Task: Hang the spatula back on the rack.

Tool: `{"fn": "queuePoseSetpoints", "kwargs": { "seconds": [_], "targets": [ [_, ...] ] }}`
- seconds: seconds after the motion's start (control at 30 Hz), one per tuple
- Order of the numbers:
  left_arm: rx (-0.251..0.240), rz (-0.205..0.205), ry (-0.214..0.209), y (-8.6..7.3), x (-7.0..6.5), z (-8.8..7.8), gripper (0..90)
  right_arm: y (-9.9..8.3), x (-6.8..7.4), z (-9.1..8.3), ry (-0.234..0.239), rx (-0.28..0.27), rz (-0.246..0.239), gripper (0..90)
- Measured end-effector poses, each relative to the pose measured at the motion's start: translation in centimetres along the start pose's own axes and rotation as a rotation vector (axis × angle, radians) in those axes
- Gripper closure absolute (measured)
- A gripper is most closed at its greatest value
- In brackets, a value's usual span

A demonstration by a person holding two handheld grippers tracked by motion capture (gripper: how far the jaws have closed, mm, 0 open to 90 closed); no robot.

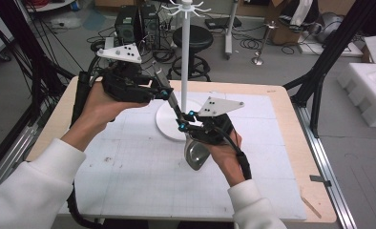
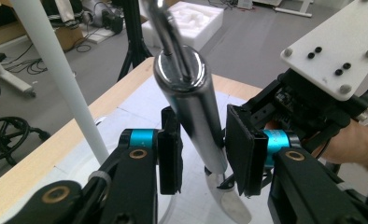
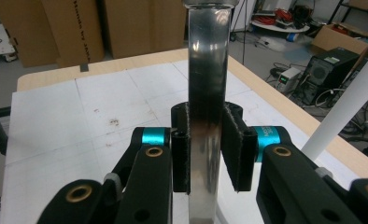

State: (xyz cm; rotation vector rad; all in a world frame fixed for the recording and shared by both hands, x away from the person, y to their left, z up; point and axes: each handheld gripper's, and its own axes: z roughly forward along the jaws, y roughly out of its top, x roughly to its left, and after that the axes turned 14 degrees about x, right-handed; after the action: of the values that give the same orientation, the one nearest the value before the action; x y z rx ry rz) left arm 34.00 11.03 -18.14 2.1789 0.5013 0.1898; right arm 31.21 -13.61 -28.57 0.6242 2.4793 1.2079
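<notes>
A steel kitchen utensil [image 1: 196, 153] hangs tilted above the white mat, shiny head down, handle rising up and to the left. My right gripper [image 1: 185, 120] is shut on the flat lower part of the handle [image 3: 207, 93]. My left gripper [image 1: 169, 95] straddles the thick round upper handle [image 2: 191, 107], which ends in a hanging loop; its pads [image 2: 169, 158] stand close on both sides with a thin gap, so it is open. The right gripper [image 2: 308, 107] with its grey plate sits just beyond. A white hook stand [image 1: 185, 57] rises right behind the utensil.
The stand's round base [image 1: 167, 125] rests on the white gridded mat [image 1: 129, 167], which covers a wooden table [image 1: 291, 124]. Its pole [image 2: 60, 70] passes close to my left jaws. A black stool, cables and foam blocks lie on the floor beyond.
</notes>
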Motion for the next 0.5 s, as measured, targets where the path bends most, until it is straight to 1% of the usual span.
{"fn": "queuePoseSetpoints", "kwargs": {
  "seconds": [0.1, 0.13, 0.2, 0.37, 0.5],
  "targets": [
    [-0.002, -0.004, -0.010, 0.24, -0.27, 0.11, 69.5, 0.07, 0.03, 0.07, -0.013, 0.001, -0.004, 75.0],
    [-0.004, -0.008, -0.022, 0.30, -0.32, 0.16, 70.6, 0.09, 0.08, 0.11, -0.010, 0.006, -0.006, 75.0],
    [-0.004, -0.011, -0.037, 0.45, -0.54, 0.28, 72.9, 0.15, 0.14, 0.26, -0.021, 0.011, -0.018, 75.1],
    [0.008, 0.006, -0.025, 0.66, -0.91, 0.32, 74.4, 0.30, 0.28, 0.56, -0.027, 0.018, -0.019, 75.3],
    [-0.002, 0.012, -0.022, 0.74, -0.99, 0.12, 74.7, 0.39, 0.32, 0.54, -0.027, 0.008, -0.016, 75.2]
  ]
}}
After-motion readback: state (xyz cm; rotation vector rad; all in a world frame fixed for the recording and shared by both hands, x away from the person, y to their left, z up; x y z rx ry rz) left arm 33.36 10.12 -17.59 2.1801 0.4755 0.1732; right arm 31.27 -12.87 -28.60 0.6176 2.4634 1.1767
